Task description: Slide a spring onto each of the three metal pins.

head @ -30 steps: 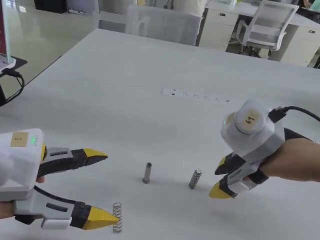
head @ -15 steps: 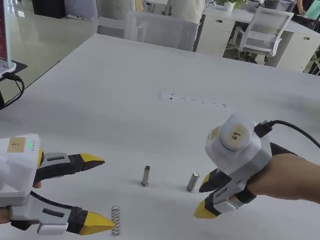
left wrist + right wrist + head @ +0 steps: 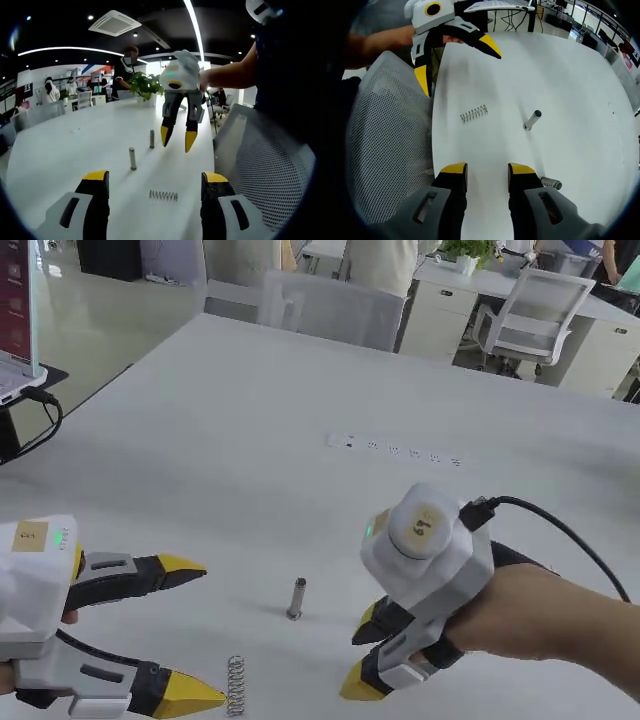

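Note:
A bare metal pin (image 3: 297, 597) stands upright on the white table (image 3: 250, 440). A loose spring (image 3: 236, 685) lies flat in front of it, close to the lower tip of my left gripper (image 3: 195, 632), which is wide open and holds nothing. My right gripper (image 3: 358, 655) is open and hovers just right of the bare pin. In the left gripper view, the own gripper (image 3: 155, 177) frames the spring (image 3: 164, 195), the bare pin (image 3: 132, 158), and a pin wearing a spring (image 3: 152, 138). The right gripper view shows its own gripper (image 3: 487, 170), the spring (image 3: 473, 113), the pin (image 3: 532, 120) and the sprung pin (image 3: 551, 183).
A flush power strip (image 3: 392, 450) sits mid-table. Office chairs (image 3: 325, 300) stand at the far edge, and a mesh chair (image 3: 260, 150) is at the near side. A cable (image 3: 560, 530) trails from the right gripper. A laptop (image 3: 15, 330) stands off to the left.
My right gripper has moved left and toward me, now covering the sprung pin in the head view. The left gripper has barely shifted. The loose spring and bare pin stay put.

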A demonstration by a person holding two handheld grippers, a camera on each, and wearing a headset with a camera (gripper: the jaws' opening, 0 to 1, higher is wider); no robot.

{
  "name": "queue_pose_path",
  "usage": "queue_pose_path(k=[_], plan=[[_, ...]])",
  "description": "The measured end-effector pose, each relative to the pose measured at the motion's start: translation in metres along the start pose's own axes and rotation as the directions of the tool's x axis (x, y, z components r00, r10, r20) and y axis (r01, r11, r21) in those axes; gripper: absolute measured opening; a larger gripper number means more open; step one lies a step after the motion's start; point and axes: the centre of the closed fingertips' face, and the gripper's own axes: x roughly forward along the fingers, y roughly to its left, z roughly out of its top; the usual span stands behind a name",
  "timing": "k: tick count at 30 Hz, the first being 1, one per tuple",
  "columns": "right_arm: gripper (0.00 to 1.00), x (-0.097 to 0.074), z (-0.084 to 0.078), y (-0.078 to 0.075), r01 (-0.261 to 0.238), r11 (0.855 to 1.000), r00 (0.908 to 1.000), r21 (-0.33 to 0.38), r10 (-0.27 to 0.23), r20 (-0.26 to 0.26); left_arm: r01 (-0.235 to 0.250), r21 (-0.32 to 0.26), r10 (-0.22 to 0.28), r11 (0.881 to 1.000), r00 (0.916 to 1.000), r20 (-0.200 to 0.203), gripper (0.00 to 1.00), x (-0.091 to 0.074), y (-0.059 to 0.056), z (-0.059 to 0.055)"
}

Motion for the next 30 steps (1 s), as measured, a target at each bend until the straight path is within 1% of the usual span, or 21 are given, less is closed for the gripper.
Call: queue_pose_path(k=[6, 10, 13, 16, 19, 21, 24, 26, 28, 30], plan=[[0.30, 0.010, 0.017, 0.011, -0.019, 1.000, 0.9996, 0.002, 0.019, 0.022, -0.007, -0.005, 0.007, 1.000, 1.0000, 0.004, 0.71, -0.003, -0.001, -0.002], [0.30, 0.018, 0.025, 0.018, -0.034, 0.999, 0.9992, 0.014, 0.034, 0.023, -0.012, -0.008, 0.012, 1.000, 0.9999, 0.005, 0.71, -0.005, -0.001, -0.004], [0.30, 0.025, 0.030, 0.025, -0.047, 0.999, 0.9986, 0.010, 0.046, 0.024, -0.015, -0.008, 0.015, 1.000, 0.9999, 0.004, 0.71, -0.007, -0.001, -0.005], [0.30, 0.032, 0.037, 0.030, -0.058, 0.998, 0.9979, 0.025, 0.057, 0.031, -0.020, -0.012, 0.020, 1.000, 0.9998, 0.006, 0.71, -0.009, -0.001, -0.006], [0.29, 0.042, 0.043, 0.035, -0.058, 0.997, 0.9979, 0.052, 0.056, 0.032, -0.021, -0.012, 0.021, 1.000, 0.9998, 0.004, 0.71, -0.010, -0.002, -0.007], [0.27, 0.046, 0.044, 0.035, -0.046, 0.996, 0.9988, 0.073, 0.045, 0.022, -0.022, -0.014, 0.022, 1.000, 0.9997, 0.004, 0.71, -0.010, -0.002, -0.007], [0.27, 0.053, 0.047, 0.036, -0.045, 0.995, 0.9989, 0.094, 0.044, 0.020, -0.025, -0.014, 0.025, 1.000, 0.9997, 0.006, 0.70, -0.011, -0.002, -0.008], [0.27, 0.057, 0.047, 0.035, -0.040, 0.991, 0.9992, 0.132, 0.038, 0.015, -0.024, -0.016, 0.025, 1.000, 0.9997, 0.006, 0.70, -0.011, -0.002, -0.008], [0.26, 0.060, 0.051, 0.034, -0.031, 0.987, 0.9992, 0.157, 0.026, 0.031, -0.025, -0.017, 0.026, 1.000, 0.9996, 0.007, 0.70, -0.011, -0.002, -0.009], [0.26, 0.063, 0.053, 0.035, -0.029, 0.977, 0.9990, 0.213, 0.021, 0.038, -0.025, -0.019, 0.026, 0.999, 0.9997, 0.007, 0.70, -0.012, -0.002, -0.010]])
